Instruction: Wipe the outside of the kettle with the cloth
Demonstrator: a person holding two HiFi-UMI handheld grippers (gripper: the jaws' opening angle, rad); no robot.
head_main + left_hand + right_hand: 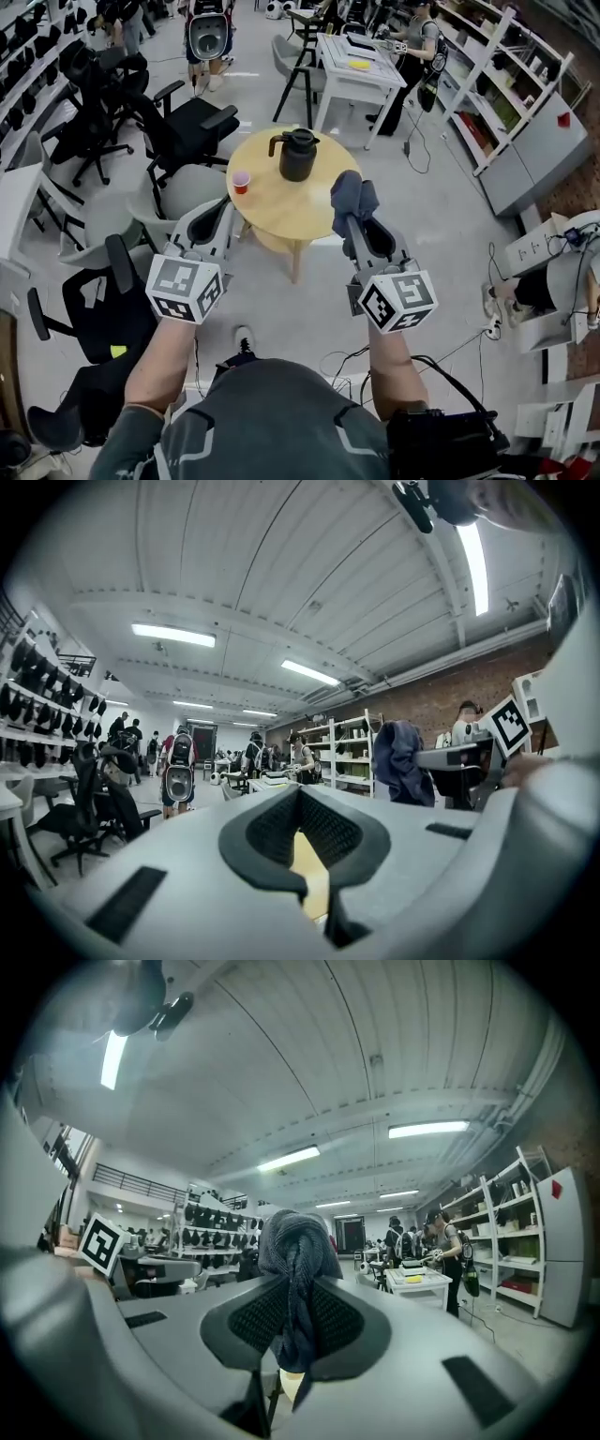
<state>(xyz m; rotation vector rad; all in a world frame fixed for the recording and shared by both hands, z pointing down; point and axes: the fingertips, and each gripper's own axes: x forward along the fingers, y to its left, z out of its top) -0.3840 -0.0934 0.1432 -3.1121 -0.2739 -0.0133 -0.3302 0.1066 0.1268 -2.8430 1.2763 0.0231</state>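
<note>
A black kettle (298, 156) with a spout and handle stands upright on the far half of a round wooden table (277, 214). My right gripper (355, 218) is held over the table's near right edge, shut on a dark blue cloth (352, 197) that bunches out past its fingertips. In the right gripper view the cloth (298, 1241) hangs pinched between the jaws of the right gripper (295, 1283). My left gripper (222, 210) hovers at the table's near left edge, shut and holding nothing. The left gripper view (305, 808) also catches the cloth (401, 761). Neither gripper touches the kettle.
A small red cup (241, 181) stands on the table left of the kettle. Black office chairs (178, 131) crowd the left side. A white desk (354, 67) and people stand beyond; shelving (506, 103) lines the right wall. Cables lie on the floor near my feet.
</note>
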